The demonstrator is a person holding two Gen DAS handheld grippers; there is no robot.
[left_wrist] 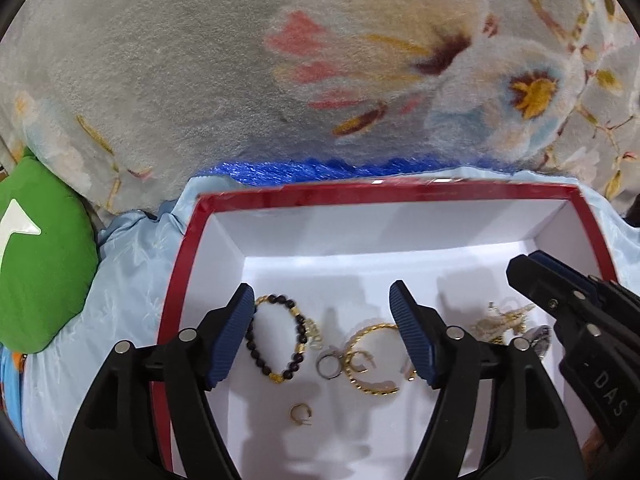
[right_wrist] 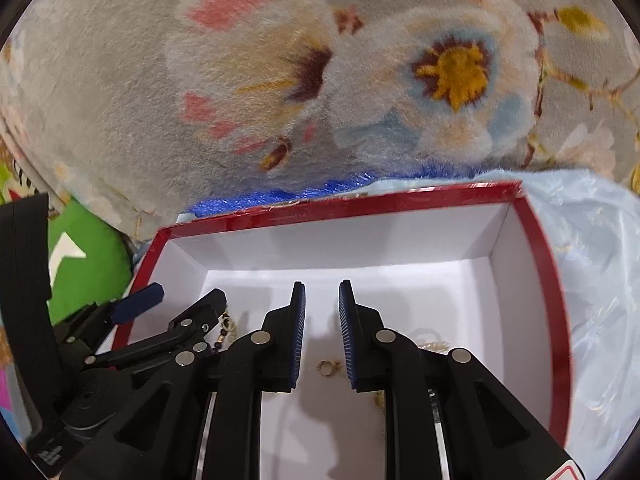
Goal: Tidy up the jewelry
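Both claws hang over a red-rimmed white box [left_wrist: 384, 192] that sits on pale blue cloth [left_wrist: 132, 280], with a floral blanket [left_wrist: 200, 60] beyond it at 12 o'clock and a green cushion [left_wrist: 44, 264] at 9 o'clock. The left claw [left_wrist: 322, 336] stands wide apart and empty above the jewelry on the box floor. A dark beaded bracelet [left_wrist: 276, 340] lies just beside its left finger. A twisted gold bangle [left_wrist: 372, 360] lies toward 3 o'clock of the bracelet, with a silver ring [left_wrist: 329, 366] touching it, and a small gold ring [left_wrist: 301, 414] lies apart at 6 o'clock. A tangle of gold chain [left_wrist: 500, 320] lies near the right wall. The right claw [right_wrist: 322, 336] is narrowly apart, holding nothing, with a small gold piece [right_wrist: 326, 369] on the floor between its fingers.
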